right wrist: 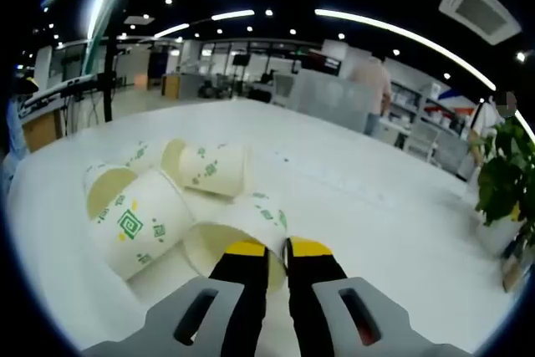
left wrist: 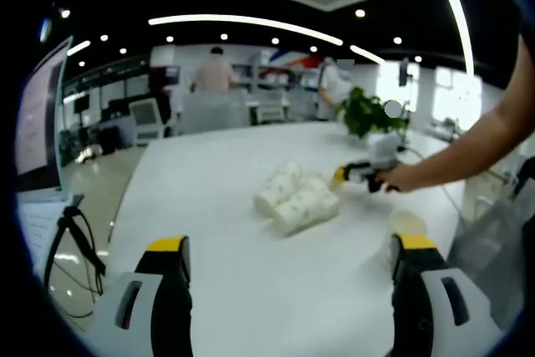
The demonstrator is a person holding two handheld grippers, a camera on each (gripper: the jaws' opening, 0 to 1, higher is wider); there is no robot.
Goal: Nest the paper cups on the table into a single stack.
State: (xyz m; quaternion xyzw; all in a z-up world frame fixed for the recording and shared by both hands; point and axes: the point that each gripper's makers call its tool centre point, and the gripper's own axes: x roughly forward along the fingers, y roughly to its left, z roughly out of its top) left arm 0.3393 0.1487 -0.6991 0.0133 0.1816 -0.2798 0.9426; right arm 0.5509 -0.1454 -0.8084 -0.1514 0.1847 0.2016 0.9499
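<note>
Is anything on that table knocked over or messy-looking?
Yes. The paper cups lie tipped on their sides in a loose cluster on the white table, none upright. The right hand-held gripper looks shut on the nearest cup's rim.

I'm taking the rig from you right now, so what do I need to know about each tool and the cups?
Left tool: open, holding nothing, above the white table, short of the cups.
Right tool: jaws nearly closed at the rim of the nearest cup; I cannot tell if it is gripped.
Paper cups: lying on their sides in a loose cluster; another cup stands near the left tool.
Done: no stack visible.
Left: nest them all.
</note>
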